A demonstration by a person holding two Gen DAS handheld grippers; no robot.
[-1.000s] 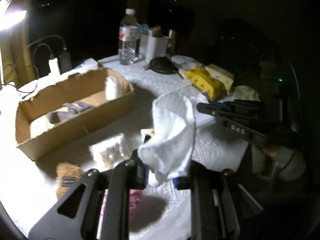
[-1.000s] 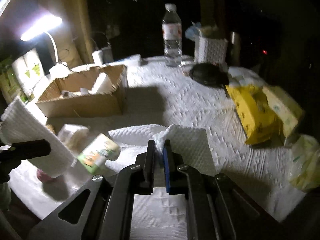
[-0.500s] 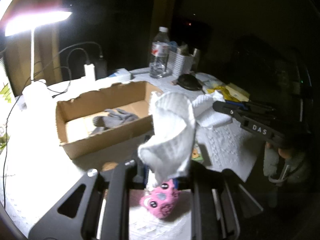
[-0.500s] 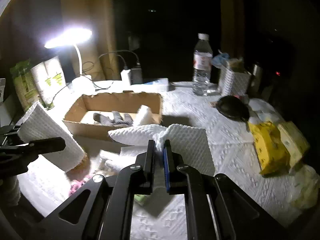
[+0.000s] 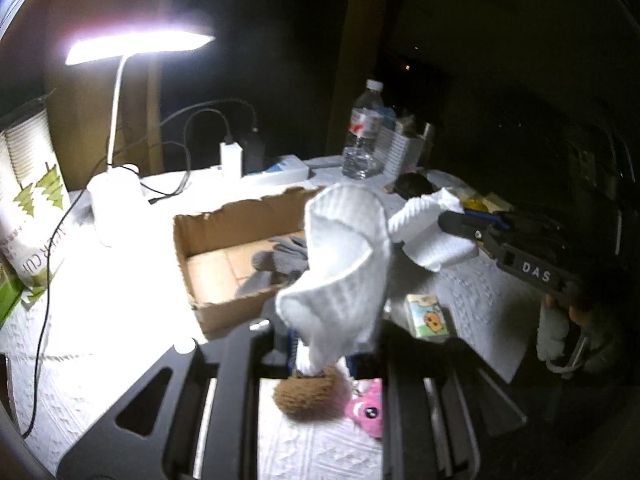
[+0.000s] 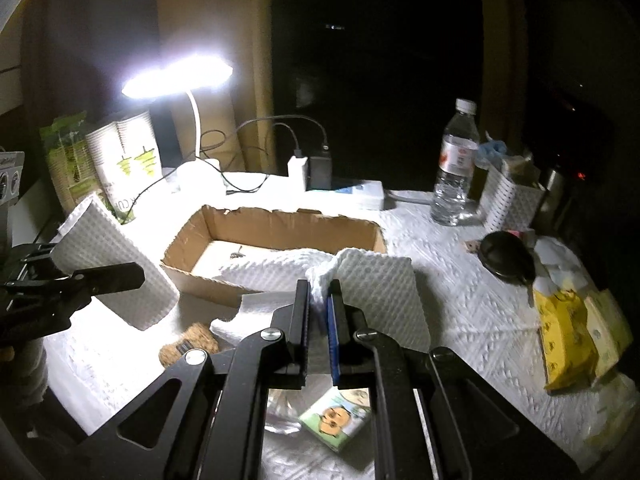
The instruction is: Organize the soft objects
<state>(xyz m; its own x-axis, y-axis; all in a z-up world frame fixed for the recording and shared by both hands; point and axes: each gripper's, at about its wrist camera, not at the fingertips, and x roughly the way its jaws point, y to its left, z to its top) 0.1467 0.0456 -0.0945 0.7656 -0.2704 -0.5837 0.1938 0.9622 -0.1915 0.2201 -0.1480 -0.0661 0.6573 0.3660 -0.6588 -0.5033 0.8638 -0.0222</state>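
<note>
A white waffle-weave cloth (image 6: 372, 280) hangs stretched in the air above the table (image 6: 472, 304), pinched at 2 ends. The right gripper (image 6: 319, 300) is clamped on 1 bunched corner; the left gripper (image 5: 320, 344) grips the other end. Just behind the cloth sits an open cardboard box (image 6: 280, 224) holding grey gloves (image 5: 280, 260). A desk lamp (image 6: 178, 76) glares behind it.

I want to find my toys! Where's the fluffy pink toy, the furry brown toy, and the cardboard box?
Fluffy pink toy (image 5: 366, 410), left wrist view, its face.
Furry brown toy (image 5: 308, 398), left wrist view, its middle.
Cardboard box (image 6: 276, 222), right wrist view, far inner wall.
</note>
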